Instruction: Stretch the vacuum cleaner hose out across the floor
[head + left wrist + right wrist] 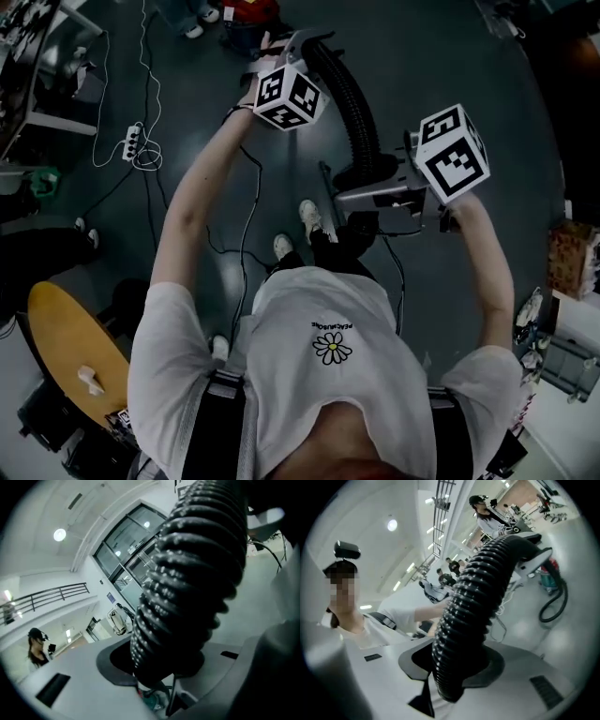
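**Dark-grey floor (450, 56), hose clamped in both grippers**

Close in, the right gripper (454, 667) pinches the black ribbed plastic vacuum hose (473, 616). The left gripper (159, 667) clamps it further along, and the hose arcs between them. It looks light, springy and slippery, so grip in the grooves. Beyond, a white power strip (133, 142) and thin cables (247, 220) litter the floor.

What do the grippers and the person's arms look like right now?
The left gripper and right gripper are light grey with broad flat jaws. Each carries a white cube printed with black square markers. The arms are bare below the short sleeves of a white T-shirt with a daisy print.
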{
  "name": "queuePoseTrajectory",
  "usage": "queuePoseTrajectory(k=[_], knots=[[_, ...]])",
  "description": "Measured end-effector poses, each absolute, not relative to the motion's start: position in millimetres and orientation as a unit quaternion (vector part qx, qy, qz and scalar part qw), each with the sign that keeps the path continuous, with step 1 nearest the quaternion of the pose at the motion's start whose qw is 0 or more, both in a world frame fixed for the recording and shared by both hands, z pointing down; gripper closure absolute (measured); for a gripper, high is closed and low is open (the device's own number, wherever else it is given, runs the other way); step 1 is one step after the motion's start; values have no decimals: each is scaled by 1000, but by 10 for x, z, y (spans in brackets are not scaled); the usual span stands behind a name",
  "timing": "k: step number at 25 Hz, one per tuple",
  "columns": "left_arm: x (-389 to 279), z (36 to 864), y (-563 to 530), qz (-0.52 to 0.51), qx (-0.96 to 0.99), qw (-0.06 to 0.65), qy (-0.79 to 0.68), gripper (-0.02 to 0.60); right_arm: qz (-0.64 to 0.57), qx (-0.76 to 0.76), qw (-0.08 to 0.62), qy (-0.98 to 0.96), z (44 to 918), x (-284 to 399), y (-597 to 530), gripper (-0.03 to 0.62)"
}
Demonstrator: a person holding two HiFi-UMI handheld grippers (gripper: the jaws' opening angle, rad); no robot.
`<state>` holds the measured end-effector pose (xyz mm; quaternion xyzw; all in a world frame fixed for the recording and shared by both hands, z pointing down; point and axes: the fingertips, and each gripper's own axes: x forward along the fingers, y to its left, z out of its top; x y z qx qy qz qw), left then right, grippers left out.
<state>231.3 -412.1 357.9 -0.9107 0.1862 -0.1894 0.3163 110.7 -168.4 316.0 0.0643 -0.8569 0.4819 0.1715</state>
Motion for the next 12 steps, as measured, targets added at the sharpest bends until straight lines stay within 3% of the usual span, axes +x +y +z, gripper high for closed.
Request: queuePoseTrajectory(k=[3,5,8,12], knots=[[2046,3424,-4422,-221,-873,362,241,423,445,140,256,-847,3555,1387,-1921,444],[1759,3363,-4553,-250,-846,383,273,423,426,175,276,-844,3641,1537,-2093,445],[1299,3344,-4585,-286,-828,370,308,423,367,223,313,-847,3559,1645,-2321,444],[651,3379,-4451,-334,-812,347,329,426,191,299,440,-825,3545,1596,-2616,448]])
